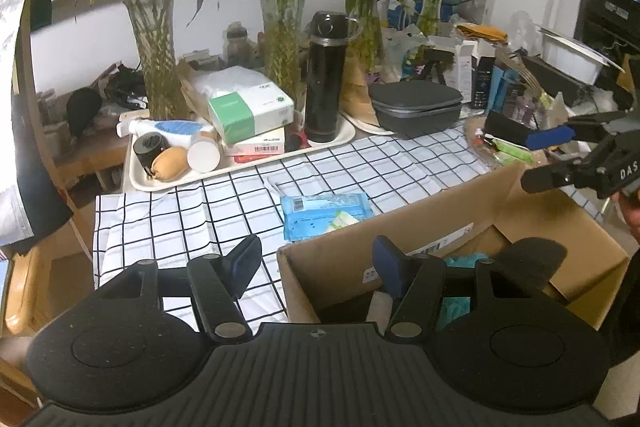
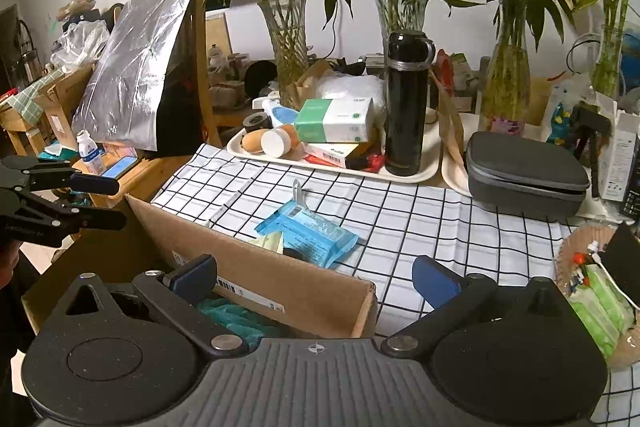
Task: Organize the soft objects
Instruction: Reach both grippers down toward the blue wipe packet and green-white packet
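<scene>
A checked cloth [image 2: 420, 223] covers the worktop. On it lie a blue wipes pack [image 2: 310, 229], an open cardboard box [image 2: 280, 291], a grey zip case [image 2: 524, 175] and a cream tray [image 2: 424, 163] at the back edge.

cloth [image 1: 360, 163]: white, black grid | wipes pack [image 1: 324, 215]: light blue | box [image 1: 460, 211]: plain brown cardboard | flask [image 1: 326, 79]: black | case [image 1: 416, 107]: dark grey | tool pads [image 2: 434, 281]: blue | tissue box [image 2: 334, 121]: green and white

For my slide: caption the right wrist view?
Open right claw above cardboard box; blue wipes pack on checked cloth.
</scene>
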{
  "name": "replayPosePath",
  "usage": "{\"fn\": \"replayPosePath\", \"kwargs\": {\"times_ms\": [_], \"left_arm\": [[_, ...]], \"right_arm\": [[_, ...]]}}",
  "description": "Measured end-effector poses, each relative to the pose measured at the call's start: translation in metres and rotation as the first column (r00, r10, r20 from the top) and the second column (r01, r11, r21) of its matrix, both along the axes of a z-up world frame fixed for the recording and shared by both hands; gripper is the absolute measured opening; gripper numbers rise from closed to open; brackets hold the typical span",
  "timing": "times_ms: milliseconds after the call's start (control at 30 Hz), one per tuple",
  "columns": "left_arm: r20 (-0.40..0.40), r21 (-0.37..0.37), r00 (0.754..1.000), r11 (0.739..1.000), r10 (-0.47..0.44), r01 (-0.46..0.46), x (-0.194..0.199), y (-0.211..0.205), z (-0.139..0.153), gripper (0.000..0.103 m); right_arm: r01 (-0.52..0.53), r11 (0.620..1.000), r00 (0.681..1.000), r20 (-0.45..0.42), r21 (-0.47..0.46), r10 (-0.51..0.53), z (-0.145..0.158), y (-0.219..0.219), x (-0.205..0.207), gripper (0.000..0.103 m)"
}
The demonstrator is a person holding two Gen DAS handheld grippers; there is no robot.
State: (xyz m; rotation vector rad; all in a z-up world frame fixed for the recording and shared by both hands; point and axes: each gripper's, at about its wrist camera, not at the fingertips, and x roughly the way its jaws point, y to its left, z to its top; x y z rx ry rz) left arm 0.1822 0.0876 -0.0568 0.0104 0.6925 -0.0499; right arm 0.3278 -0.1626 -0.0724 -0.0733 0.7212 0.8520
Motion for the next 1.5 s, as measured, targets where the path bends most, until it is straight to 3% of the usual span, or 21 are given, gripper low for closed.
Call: {"fn": "replayPosePath", "kwargs": {"times_ms": [300, 533, 800, 1067, 1500], "left_arm": [[-0.050, -0.045, 0.998, 0.998, 0.030, -0.032, 0.018, 0.012, -0.011, 0.060], [-0.015, -0.201, 1.000, 0.979, -0.015, 0.011, 0.027, 0.026, -0.007, 0.061], [-0.062, -0.263, 0.998, 0.964, 0.020, -0.036, 0.049, 0.042, -0.014, 0.061], [-0.159, -0.271, 0.987, 0.962, -0.004, -0.040, 0.073, 0.051, -0.029, 0.061], [-0.284, -0.293, 0.957, 0.956, -0.065, -0.022, 0.104, 0.061, -0.052, 0.061]], "right_arm": [[0.017, 0.999, 0.998, -0.054, -0.031, -0.019, -0.010, 0.001, 0.014, 0.103], [0.046, 0.999, 0.996, -0.079, -0.004, -0.046, -0.011, -0.001, 0.029, 0.103], [0.041, 0.999, 0.995, -0.093, 0.015, -0.040, -0.013, 0.006, 0.047, 0.103], [0.024, 1.000, 0.987, -0.159, -0.012, -0.026, -0.026, 0.015, 0.068, 0.103], [0.009, 0.998, 0.982, -0.188, -0.061, -0.021, -0.042, 0.029, 0.095, 0.103]]}}
